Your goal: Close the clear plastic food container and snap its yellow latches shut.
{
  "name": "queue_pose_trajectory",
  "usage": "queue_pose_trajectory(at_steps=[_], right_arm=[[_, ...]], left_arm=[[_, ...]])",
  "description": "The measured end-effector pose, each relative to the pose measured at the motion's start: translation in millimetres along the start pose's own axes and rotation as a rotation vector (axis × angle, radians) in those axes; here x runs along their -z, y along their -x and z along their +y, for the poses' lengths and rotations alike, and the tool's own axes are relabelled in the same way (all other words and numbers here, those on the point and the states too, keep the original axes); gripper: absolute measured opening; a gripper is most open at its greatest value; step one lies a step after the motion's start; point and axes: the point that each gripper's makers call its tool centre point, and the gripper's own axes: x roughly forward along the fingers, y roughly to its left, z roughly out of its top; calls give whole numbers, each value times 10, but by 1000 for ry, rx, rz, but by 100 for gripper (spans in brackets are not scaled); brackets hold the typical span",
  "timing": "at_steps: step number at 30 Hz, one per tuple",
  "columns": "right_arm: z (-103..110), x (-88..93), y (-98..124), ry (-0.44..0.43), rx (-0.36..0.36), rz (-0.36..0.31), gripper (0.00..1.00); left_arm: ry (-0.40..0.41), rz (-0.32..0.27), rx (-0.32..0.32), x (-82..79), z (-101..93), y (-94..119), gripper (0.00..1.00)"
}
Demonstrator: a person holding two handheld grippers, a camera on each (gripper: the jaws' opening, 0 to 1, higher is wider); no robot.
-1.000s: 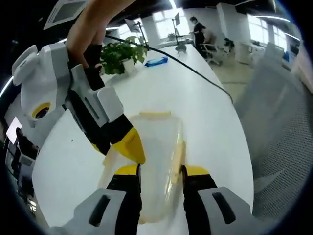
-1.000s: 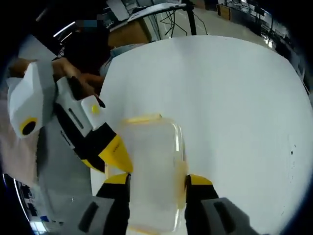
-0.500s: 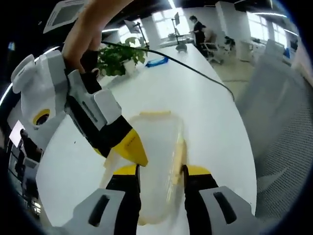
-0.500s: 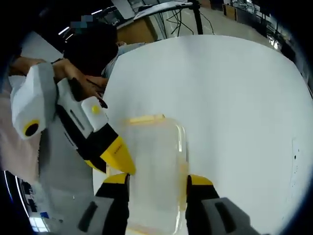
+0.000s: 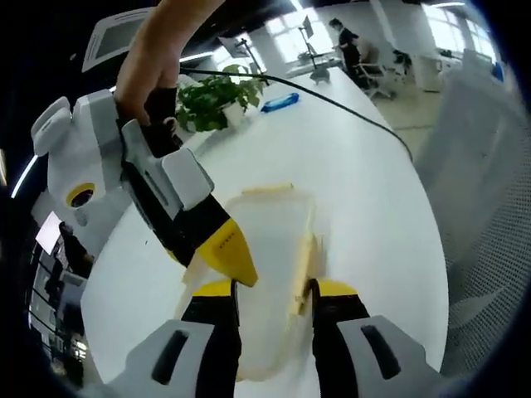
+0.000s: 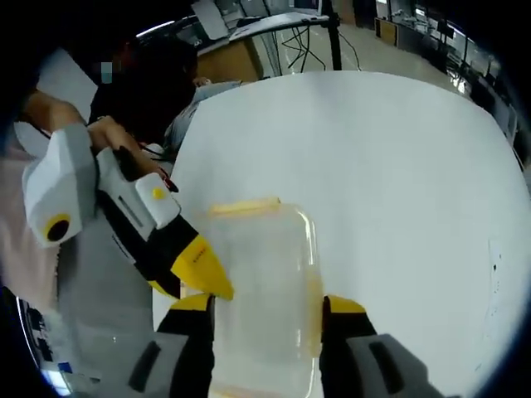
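Observation:
The clear plastic container (image 5: 270, 249) lies on the white table (image 5: 365, 191) with its lid on. One yellow latch (image 5: 267, 190) is on its far end, another (image 5: 304, 269) along its right side. My left gripper (image 5: 274, 292) is open, its jaws straddling the near part of the lid. The right gripper (image 5: 226, 259) slants in from the upper left, its yellow tip at the lid's left edge. In the right gripper view the container (image 6: 264, 282) sits between my right gripper's (image 6: 267, 307) open jaws, far latch (image 6: 242, 205) on top. The left gripper (image 6: 203, 272) touches its left edge.
A potted plant (image 5: 211, 104), a blue object (image 5: 278, 101) and a black cable (image 5: 348, 116) lie at the table's far end. A mesh chair (image 5: 489, 191) stands to the right. A person sits far back. A person's hand (image 6: 112, 133) holds the left gripper.
Both grippers stay over the container's near end with the jaw gaps unchanged. The views have tilted slightly, and the container has not moved on the table.

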Motion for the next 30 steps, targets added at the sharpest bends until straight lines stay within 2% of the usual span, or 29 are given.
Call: queue_pose_trajectory(at_steps=[1, 3, 7, 12, 22, 30], right_arm=[[2, 16, 9, -1, 8, 12, 49], [-2, 15, 11, -9, 16, 14, 49], [-16, 29, 21, -9, 17, 10, 50], [-3, 11, 22, -7, 27, 11, 50], [15, 7, 74, 2, 117, 20, 50], [12, 6, 99, -20, 168, -59, 51]], left_arm=[[5, 15, -12, 11, 40, 30, 27], [40, 1, -5, -3, 38, 69, 27], [40, 13, 1, -13, -27, 75, 28], [61, 19, 25, 4, -22, 54, 29], [58, 22, 29, 18, -52, 41, 30], [65, 16, 44, 34, -48, 14, 30]])
